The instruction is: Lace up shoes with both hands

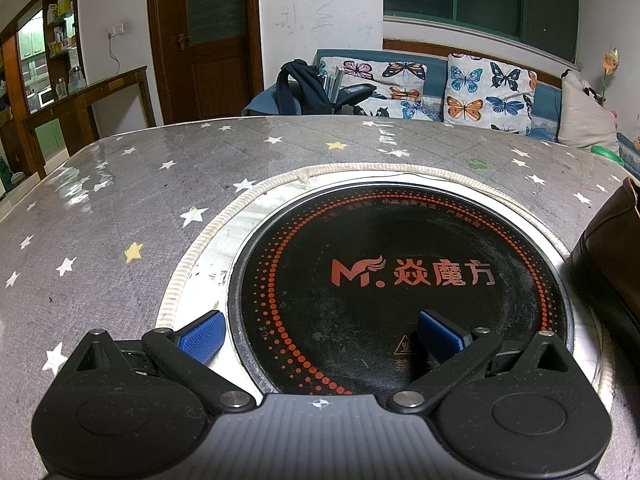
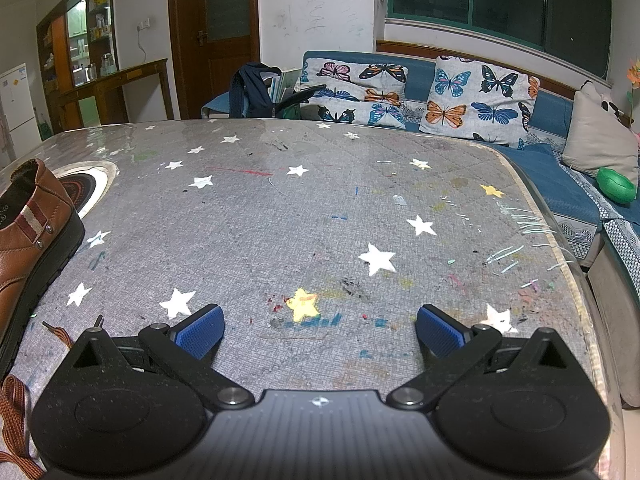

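At the bottom of the right wrist view the right gripper (image 2: 320, 330) stands with its blue ribbed pads wide apart and nothing between them, low over the grey star-printed table cover (image 2: 280, 220). In the lower left corner a flat brown woven shoelace (image 2: 16, 412) trails loose on the cloth, one dark tip just beside the gripper. It looks soft, light and limp, so I'd pinch it close behind the stiff tip. Above it, along the left edge, stands the brown leather shoe with a dark sole and a red-and-white striped band (image 2: 24, 240); it looks firm enough to stay put while the lace is drawn.

In the left wrist view the left gripper (image 1: 320, 334) is equally wide open and empty, held low over the round black hotplate with orange lettering (image 1: 400, 272) set into the table. The shoe shows only at the right edge there. Both grippers point level toward the blue sofa with butterfly cushions (image 2: 480, 104) beyond, neither one touching lace or shoe
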Tool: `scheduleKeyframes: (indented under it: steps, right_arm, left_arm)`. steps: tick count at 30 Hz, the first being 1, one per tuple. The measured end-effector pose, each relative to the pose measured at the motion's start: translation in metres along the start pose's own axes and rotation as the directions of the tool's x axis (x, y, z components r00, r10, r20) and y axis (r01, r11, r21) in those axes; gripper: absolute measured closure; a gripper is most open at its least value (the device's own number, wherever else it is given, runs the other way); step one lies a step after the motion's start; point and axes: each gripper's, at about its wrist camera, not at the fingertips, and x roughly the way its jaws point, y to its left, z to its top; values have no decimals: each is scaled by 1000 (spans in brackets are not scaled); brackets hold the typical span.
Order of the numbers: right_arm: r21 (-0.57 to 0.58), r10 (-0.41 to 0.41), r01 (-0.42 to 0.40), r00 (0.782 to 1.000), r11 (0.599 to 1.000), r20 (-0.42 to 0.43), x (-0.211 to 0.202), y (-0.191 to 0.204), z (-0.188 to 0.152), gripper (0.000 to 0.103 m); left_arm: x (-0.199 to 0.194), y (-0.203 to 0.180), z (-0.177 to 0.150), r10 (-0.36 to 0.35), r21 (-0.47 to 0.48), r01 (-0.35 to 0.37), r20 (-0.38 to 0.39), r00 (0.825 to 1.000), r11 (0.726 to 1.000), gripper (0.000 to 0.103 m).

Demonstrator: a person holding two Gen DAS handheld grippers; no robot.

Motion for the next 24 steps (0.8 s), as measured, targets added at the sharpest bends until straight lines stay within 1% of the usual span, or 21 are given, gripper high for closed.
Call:
scheduleKeyframes:
  steps: [5, 8, 12, 14, 19, 24]
  right_arm:
    - [0, 0, 0, 1000, 1000, 0, 0, 0, 0, 0]
    - [0, 0, 0, 1000, 1000, 0, 0, 0, 0, 0]
    - [0, 0, 0, 1000, 1000, 0, 0, 0, 0, 0]
    - [0, 0, 0, 1000, 1000, 0, 0, 0, 0, 0]
    - [0, 0, 0, 1000, 1000, 0, 0, 0, 0, 0]
    - [0, 0, 0, 1000, 1000, 0, 0, 0, 0, 0]
  left_arm:
    - [-2, -2, 0, 11, -4, -11, -9, 1000, 1000, 0]
    - [-5, -5, -2, 30, -17, -30, -13, 999, 999, 0]
    - [-13, -15, -6, 50, -18, -50, -5, 999, 999, 0]
    - [-15, -21, -8, 57, -23, -57, -13, 998, 998, 0]
    - [-21, -32, -13, 73, -53, -74, -19, 997, 996, 0]
    - [-24, -39, -15, 96, -47, -97, -18, 995, 994, 0]
